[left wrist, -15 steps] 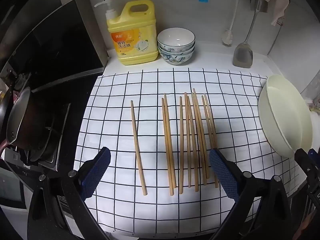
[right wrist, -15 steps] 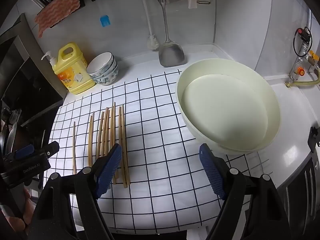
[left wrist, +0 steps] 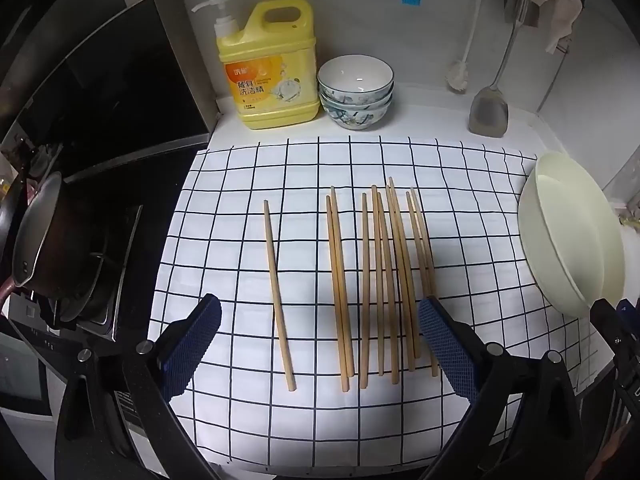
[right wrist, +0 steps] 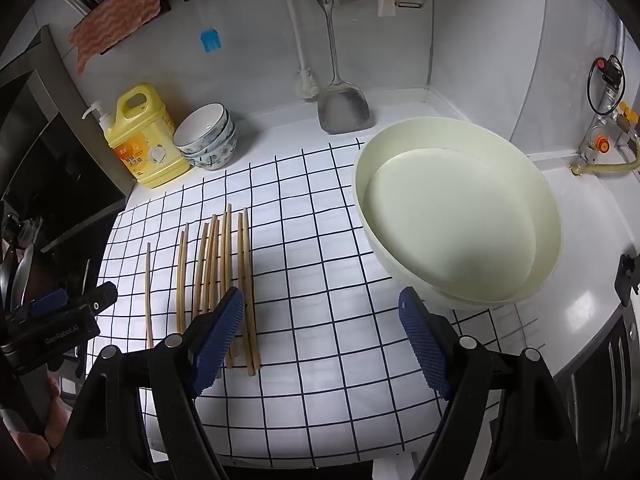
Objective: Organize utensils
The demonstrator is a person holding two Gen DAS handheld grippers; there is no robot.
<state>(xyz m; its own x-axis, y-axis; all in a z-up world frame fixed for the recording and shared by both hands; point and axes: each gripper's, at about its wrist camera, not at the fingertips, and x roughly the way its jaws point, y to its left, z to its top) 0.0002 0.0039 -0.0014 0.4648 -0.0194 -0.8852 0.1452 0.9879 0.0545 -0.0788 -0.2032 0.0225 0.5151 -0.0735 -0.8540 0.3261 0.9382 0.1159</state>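
- The yellow detergent jug [left wrist: 274,68] carries an orange label reading "餐具洗洁精" (the smaller print beneath is too fine to read).
- The left gripper [right wrist: 60,320] body is marked "GenRobot.AI" in white letters.

pan [left wrist: 36,240] cut off at left edge, chopsticks' [right wrist: 224,280] near ends behind fingers [right wrist: 218,336]

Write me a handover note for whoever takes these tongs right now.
Left tongs: open, holding nothing, above the near end of the chopsticks.
Right tongs: open, holding nothing, over the checked white cloth between chopsticks and basin.
Wooden chopsticks: all lying on the cloth, one single chopstick apart at the left.
Round cream plastic basin: right of the cloth, nothing in it.
Done: nothing gathered. Left: pick up and sort every chopstick.
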